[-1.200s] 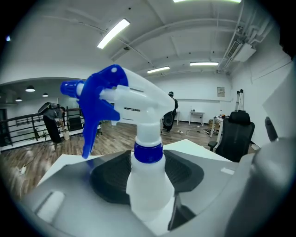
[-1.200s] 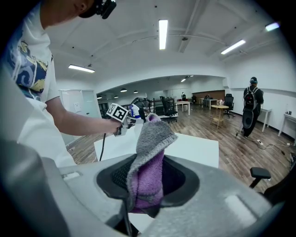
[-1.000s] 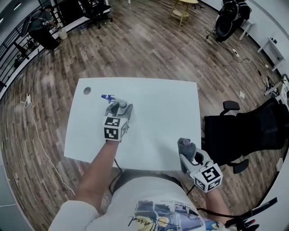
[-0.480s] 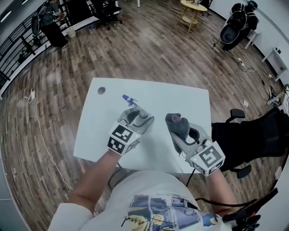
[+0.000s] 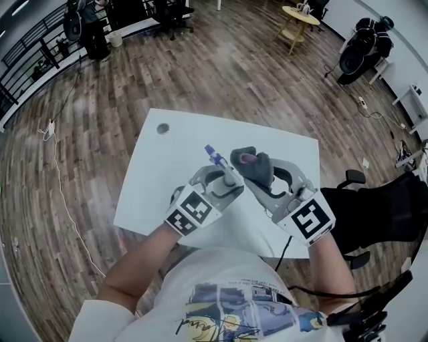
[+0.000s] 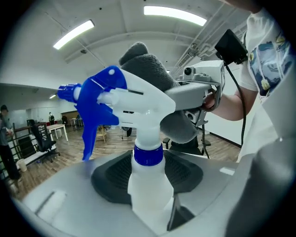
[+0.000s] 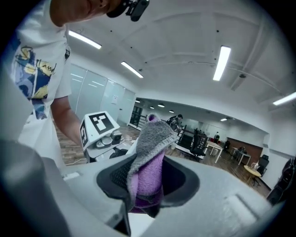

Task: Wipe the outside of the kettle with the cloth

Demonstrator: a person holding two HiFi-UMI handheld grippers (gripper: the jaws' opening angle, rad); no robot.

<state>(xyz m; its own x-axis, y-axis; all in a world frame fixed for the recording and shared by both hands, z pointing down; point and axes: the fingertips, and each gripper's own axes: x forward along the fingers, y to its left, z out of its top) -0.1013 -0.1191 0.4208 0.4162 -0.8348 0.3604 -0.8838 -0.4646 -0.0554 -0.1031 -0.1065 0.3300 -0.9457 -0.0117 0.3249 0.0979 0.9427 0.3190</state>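
No kettle shows in any view. My left gripper [image 5: 221,179] is shut on a white spray bottle [image 6: 138,106] with a blue trigger and nozzle [image 5: 212,154], gripping it around the neck below the blue collar. My right gripper [image 5: 264,175] is shut on a folded cloth [image 5: 251,163], grey outside and purple inside, which stands up between the jaws [image 7: 150,157]. Both grippers are held up over the white table [image 5: 167,174], close together. In the left gripper view the cloth [image 6: 148,67] sits just behind the sprayer head. The left gripper's marker cube [image 7: 99,127] shows beside the cloth.
A black office chair [image 5: 374,207] stands right of the table. The tabletop has a round cable hole [image 5: 162,129] near its far left corner. Wooden floor surrounds the table, with a cable [image 5: 63,200] lying on the left. A small round table [image 5: 299,17] stands far off.
Both grippers have risen and come together. The right one swung from the table's front right edge to the middle, bringing the cloth up beside the sprayer head. The left one rolled and moved right.
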